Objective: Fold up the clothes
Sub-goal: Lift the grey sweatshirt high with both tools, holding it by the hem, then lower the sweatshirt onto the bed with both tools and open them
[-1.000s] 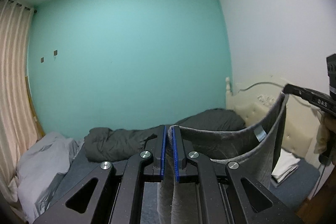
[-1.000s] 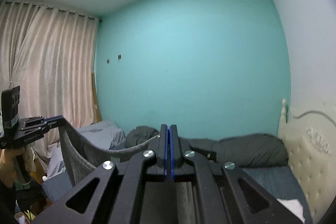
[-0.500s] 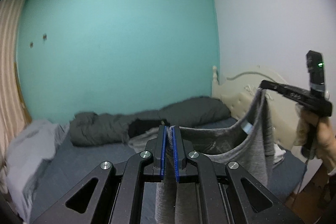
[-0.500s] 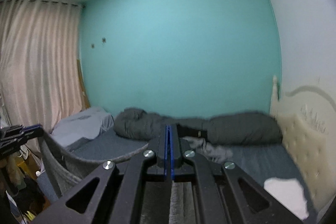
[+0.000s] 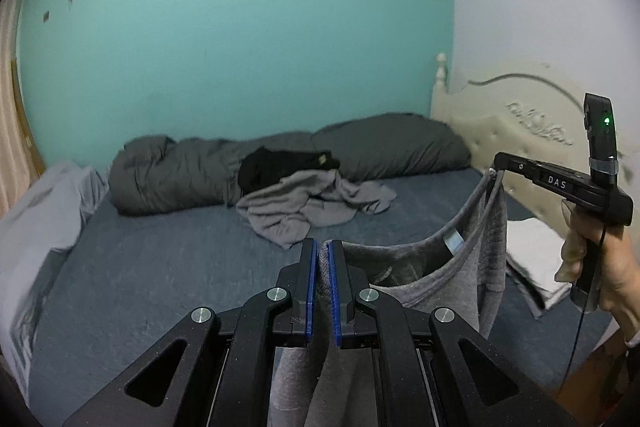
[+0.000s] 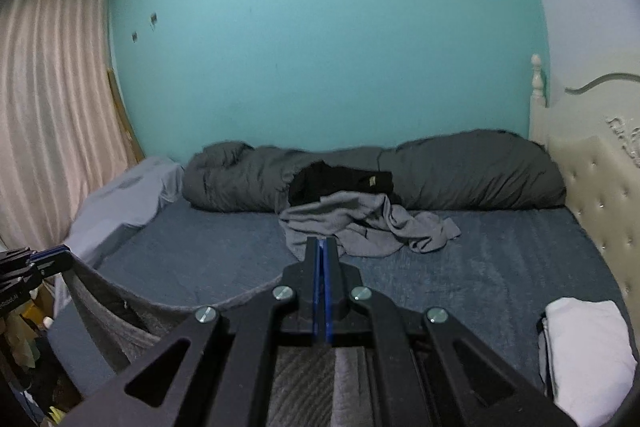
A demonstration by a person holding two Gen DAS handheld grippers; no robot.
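Here, from the left wrist: left gripper (image 5: 323, 247) closed down to a narrow slit, blue pads (image 5: 309, 291) pinching one edge of a grey shirt (image 5: 472, 267). Shirt strung in a sagging curve over to the right gripper (image 5: 494, 171), held up at the right by a hand (image 5: 592, 267); neckline with a label (image 5: 453, 241) hanging between the two, well above the bed (image 5: 160, 267). Right fingers, seen side-on, clamped on the far corner of the cloth. Beyond, on the blue sheet: a crumpled grey garment (image 5: 312, 211), a black garment (image 5: 280, 165) just behind it and touching, both against a rolled dark duvet (image 5: 180, 175) along the teal wall (image 5: 240, 27). Pale pillow (image 5: 36, 211) at the left edge, cream headboard (image 5: 500, 123) at the right, folded white cloth (image 5: 532, 255) partly hidden behind the shirt.

From the right wrist: right gripper (image 6: 322, 247) shut tight, pads together, grey cloth trailing below them. Shirt (image 6: 120, 311) sweeping left to the left gripper (image 6: 60, 255) at the frame edge, pinched on it there. Grey garment (image 6: 360, 227) and black garment (image 6: 340, 181) lying mid-bed (image 6: 500, 267), duvet (image 6: 460, 171) behind. White cloth (image 6: 584, 347) near the headboard (image 6: 600, 195), at the bed's near right corner. Curtain (image 6: 52, 115) on the left, pillow (image 6: 124, 199) beneath it.
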